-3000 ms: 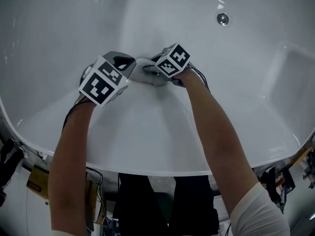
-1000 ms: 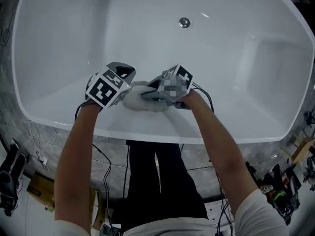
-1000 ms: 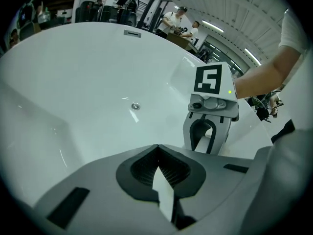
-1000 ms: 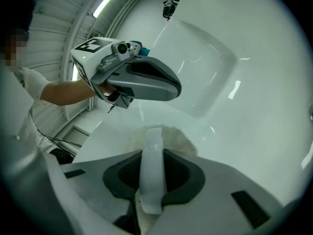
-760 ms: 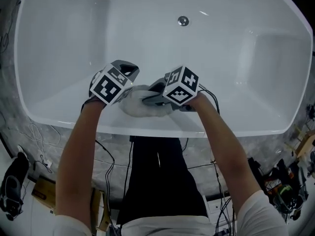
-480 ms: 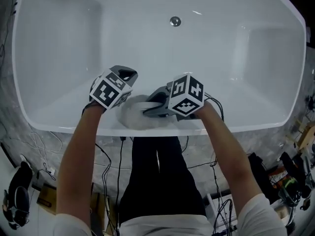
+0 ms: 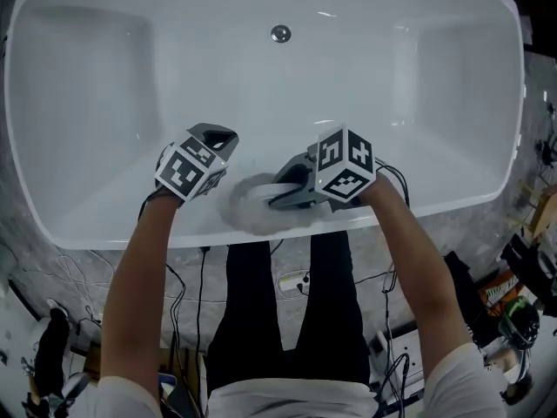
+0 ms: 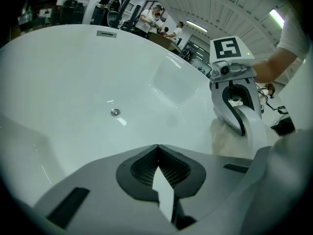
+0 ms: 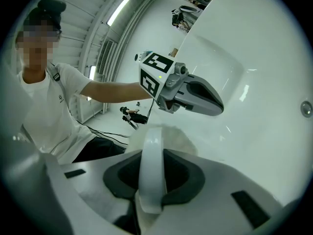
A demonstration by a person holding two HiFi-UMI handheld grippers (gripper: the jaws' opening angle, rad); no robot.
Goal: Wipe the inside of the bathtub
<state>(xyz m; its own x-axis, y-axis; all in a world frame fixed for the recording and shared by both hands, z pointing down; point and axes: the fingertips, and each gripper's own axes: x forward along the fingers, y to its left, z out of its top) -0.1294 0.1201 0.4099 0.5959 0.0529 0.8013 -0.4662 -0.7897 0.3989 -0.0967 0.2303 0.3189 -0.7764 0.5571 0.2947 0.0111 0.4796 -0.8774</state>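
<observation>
Bathtub (image 7: 104, 77): white, and it fills your head view; both your arms reach in over the near long rim.
Right gripper (image 9: 150, 153): your jaws are clamped tight on the white loop handle (image 7: 278, 186) of the wiping pad, pointing across at the other gripper.
Left gripper (image 8: 157, 150): jaw tips pressed together with nothing between them, just beside the pad and not touching it.
Wiping pad (image 7: 248, 212): fluffy and pale, it lies on the tub's near inner slope, just inside the rim, between your two grippers.
Drain (image 7: 280, 33): far side, well apart from both grippers.
</observation>
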